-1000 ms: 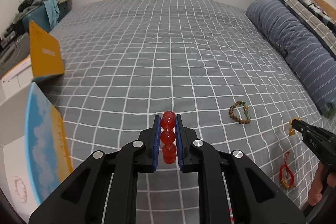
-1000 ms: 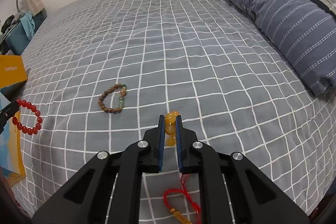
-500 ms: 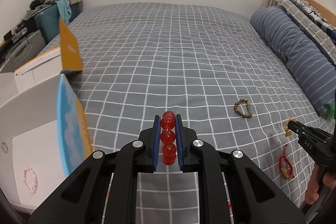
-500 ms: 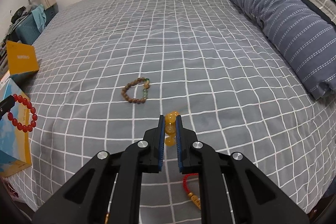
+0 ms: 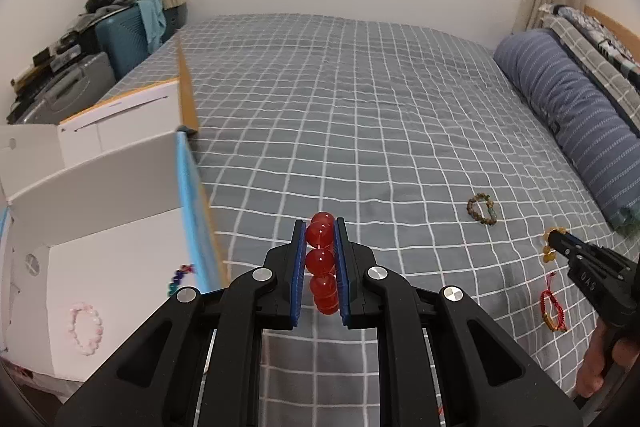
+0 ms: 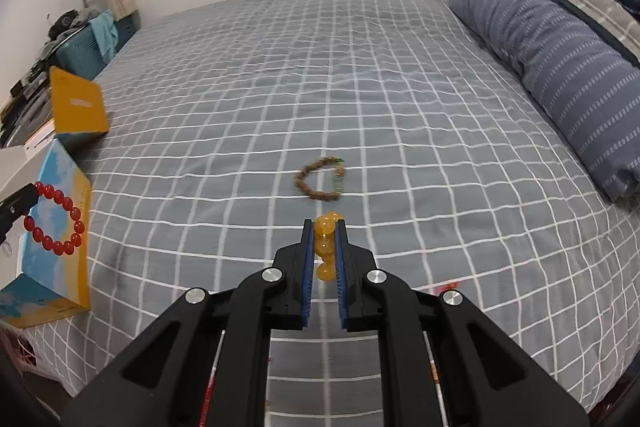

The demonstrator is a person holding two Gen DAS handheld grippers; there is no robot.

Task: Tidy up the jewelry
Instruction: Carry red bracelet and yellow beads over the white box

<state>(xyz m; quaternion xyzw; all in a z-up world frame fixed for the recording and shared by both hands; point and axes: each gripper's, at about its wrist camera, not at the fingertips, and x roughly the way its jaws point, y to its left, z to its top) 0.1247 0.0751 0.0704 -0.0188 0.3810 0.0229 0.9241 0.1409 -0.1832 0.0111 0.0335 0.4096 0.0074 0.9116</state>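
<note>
My left gripper (image 5: 320, 231) is shut on a red bead bracelet (image 5: 321, 261), whose loop hangs free in the right wrist view (image 6: 56, 219). It hovers over the bed, just right of an open white box (image 5: 116, 223) with a blue-and-yellow outside. A pink bracelet (image 5: 85, 323) and a multicoloured one (image 5: 180, 277) lie inside the box. My right gripper (image 6: 324, 227) is shut on a yellow bead bracelet (image 6: 325, 247), also seen at the right of the left wrist view (image 5: 549, 245). A brown bead bracelet (image 6: 322, 179) and a red cord bracelet (image 5: 553, 307) lie on the bed.
The bed has a grey checked sheet (image 5: 360, 107). A striped blue bolster (image 6: 560, 67) runs along its right side. A yellow box lid (image 6: 76, 107) stands at the left edge. A teal suitcase (image 5: 128, 39) and clutter sit beyond the bed's left side.
Both grippers have moved left and risen a little, each still holding its bracelet. The white box's inside has come into the left wrist view. The red cord bracelet has slipped under the right gripper.
</note>
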